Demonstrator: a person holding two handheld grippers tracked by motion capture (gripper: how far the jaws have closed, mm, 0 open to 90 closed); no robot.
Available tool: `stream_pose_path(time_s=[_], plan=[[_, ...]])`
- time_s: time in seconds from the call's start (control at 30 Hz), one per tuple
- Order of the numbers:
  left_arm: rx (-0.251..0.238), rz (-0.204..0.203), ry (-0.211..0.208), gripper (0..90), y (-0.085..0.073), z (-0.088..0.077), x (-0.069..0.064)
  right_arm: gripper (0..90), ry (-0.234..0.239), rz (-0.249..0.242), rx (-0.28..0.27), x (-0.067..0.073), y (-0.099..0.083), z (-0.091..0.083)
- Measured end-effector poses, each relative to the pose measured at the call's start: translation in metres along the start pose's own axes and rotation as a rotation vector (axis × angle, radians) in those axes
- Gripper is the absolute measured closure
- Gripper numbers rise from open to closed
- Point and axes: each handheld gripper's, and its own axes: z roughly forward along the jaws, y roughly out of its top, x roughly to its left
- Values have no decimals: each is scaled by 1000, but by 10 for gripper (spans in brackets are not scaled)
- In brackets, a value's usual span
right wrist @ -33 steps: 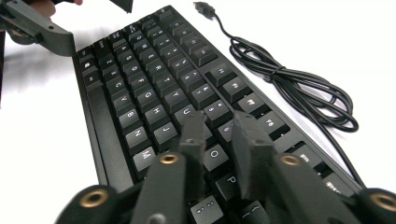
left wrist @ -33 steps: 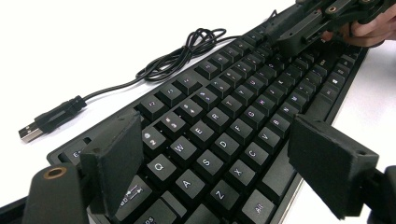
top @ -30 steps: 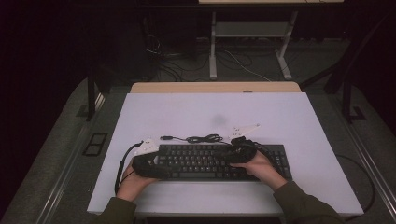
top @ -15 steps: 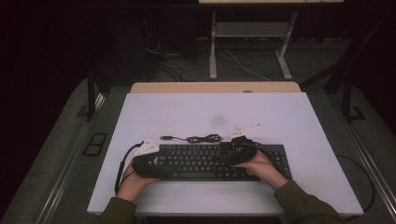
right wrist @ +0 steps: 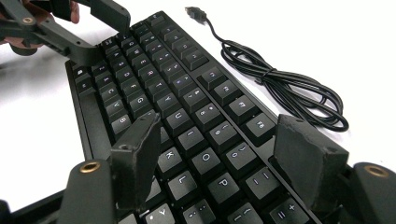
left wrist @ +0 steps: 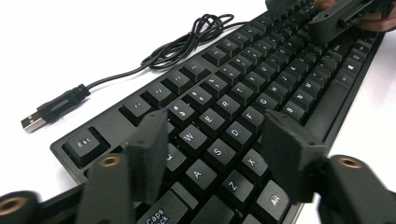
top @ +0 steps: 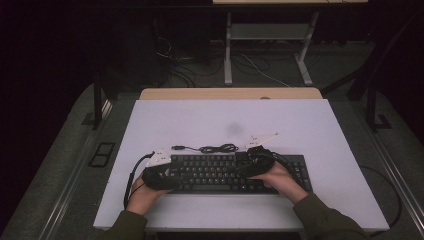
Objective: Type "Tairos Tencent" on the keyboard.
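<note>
A black keyboard (top: 225, 172) lies flat on the white table (top: 300, 125), near the edge closest to the person. Its black USB cable (top: 212, 148) sits coiled on the table just behind it, the plug lying free. The left gripper (left wrist: 215, 154) hovers over the keyboard's left end, above the letter keys; its jaws have just been closing but stand apart, pinching nothing. The right gripper (right wrist: 224, 158) hangs over the right-hand letter keys, its jaws having just been opening, spread apart with only keys beneath them.
</note>
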Motion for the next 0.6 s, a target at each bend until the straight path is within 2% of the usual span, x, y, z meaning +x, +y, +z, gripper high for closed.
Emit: stream_pose_path(time_s=[0.2, 0.6], plan=[[-4, -11, 6, 610, 0, 0, 2, 316, -3, -1, 1, 0, 0, 0], [9, 7, -10, 872, 4, 1, 0, 316, -6, -1, 2, 0, 0, 0]])
